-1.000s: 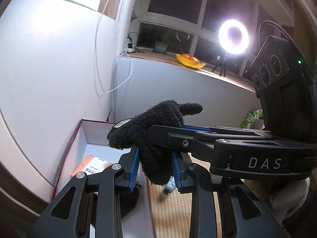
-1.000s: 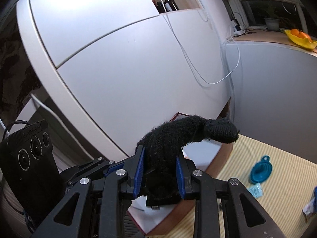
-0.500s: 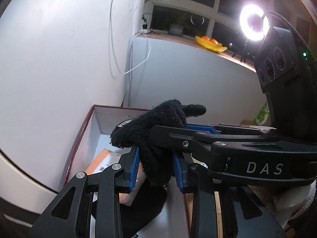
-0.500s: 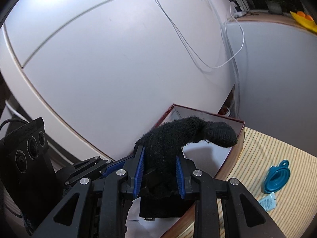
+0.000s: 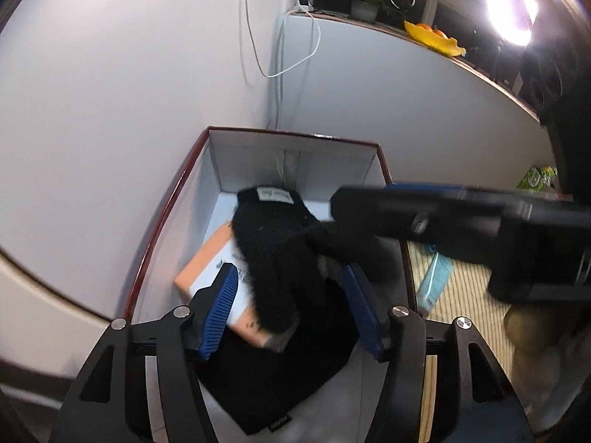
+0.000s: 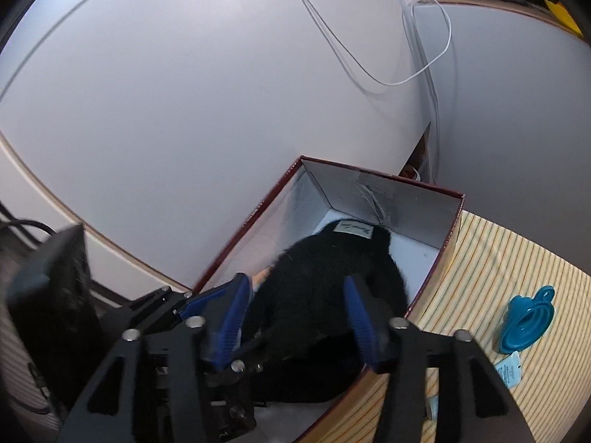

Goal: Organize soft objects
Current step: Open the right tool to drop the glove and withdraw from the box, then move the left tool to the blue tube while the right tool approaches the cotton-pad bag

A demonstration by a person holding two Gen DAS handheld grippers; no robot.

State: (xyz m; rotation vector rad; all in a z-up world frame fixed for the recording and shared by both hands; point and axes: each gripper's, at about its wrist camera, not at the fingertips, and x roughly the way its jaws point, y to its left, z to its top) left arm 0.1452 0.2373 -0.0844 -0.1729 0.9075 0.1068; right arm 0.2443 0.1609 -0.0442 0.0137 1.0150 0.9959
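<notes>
Left wrist view, reading left to right: white wall fills the left of the frame. At centre stands the box point(image 5: 295, 140), red-rimmed, its near end under the camera. The left claw point(image 5: 291, 310) hangs over it, jaws released; they have just been opening. The glove point(image 5: 277, 258), black and fuzzy with a pale label at its far end, lies between the blue pads point(image 5: 221, 306) but neither pad presses it. It is draped over an orange-edged packet point(image 5: 207, 277) and a dark cloth point(image 5: 280, 380) on the box floor. At right the right claw point(image 5: 424, 217) crosses the frame, blurred, with striped table point(image 5: 461, 295) and a pale blue tube point(image 5: 436, 280) beneath it.

Right wrist view, left to right: the left gripper's body sits at lower left, blurred. At centre the right claw point(image 6: 295, 317) is likewise released, jaws just opened, with the glove point(image 6: 332, 265) lying between its pads and free of them, inside the box point(image 6: 388, 192). At right, on the table point(image 6: 517, 258), a blue funnel point(image 6: 528, 321) and a small tag point(image 6: 511, 369) lie well apart from the box.

Assessment: the glove appears delivered into the box and let go by both claws; that placement is judged done. Remaining: withdrawing both claws clear. Whether other soft items await sorting cannot be told; the dim shape at the lower right edge of the left view is unclear.
</notes>
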